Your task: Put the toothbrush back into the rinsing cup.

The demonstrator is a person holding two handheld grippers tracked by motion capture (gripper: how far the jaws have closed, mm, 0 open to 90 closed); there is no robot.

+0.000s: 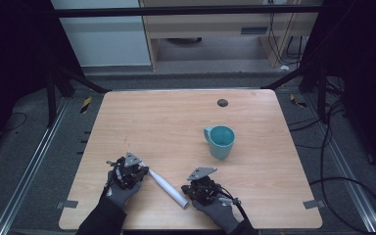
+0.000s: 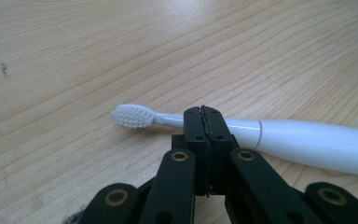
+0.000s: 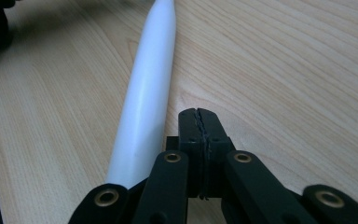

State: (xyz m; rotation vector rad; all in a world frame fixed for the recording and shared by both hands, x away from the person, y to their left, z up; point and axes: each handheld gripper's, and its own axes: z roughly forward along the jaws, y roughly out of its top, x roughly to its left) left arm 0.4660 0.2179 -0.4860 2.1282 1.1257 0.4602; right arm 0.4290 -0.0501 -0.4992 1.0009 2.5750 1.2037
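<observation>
White electric toothbrush [image 1: 167,187] lies flat on the table [image 1: 176,122], near the front edge, between the two hands. It runs diagonally — brush head toward the left hand, thick handle end toward the right hand. In the left gripper view the bristles [image 2: 131,115] face sideways along the wood and the thin neck passes just behind the tool tips. The neck widens at a seam into the handle.

Left tool [image 2: 204,122]: jaws fully together, nothing between them. The tips sit just in front of the toothbrush neck; contact cannot be told. A gloved hand holds this tool at the left in the high view [image 1: 127,171].

Right tool [image 3: 199,125]: jaws likewise pressed together, empty — the handle lies just beside them, on their left in the right gripper view, not gripped. In the high view this tool [image 1: 200,188] sits just beside the handle's butt end.

Further out: a teal mug [image 1: 220,141] stands upright on the right half of the table, well apart from the toothbrush, handle turned to the left. A small dark round cap [image 1: 222,103] sits near the far edge.
</observation>
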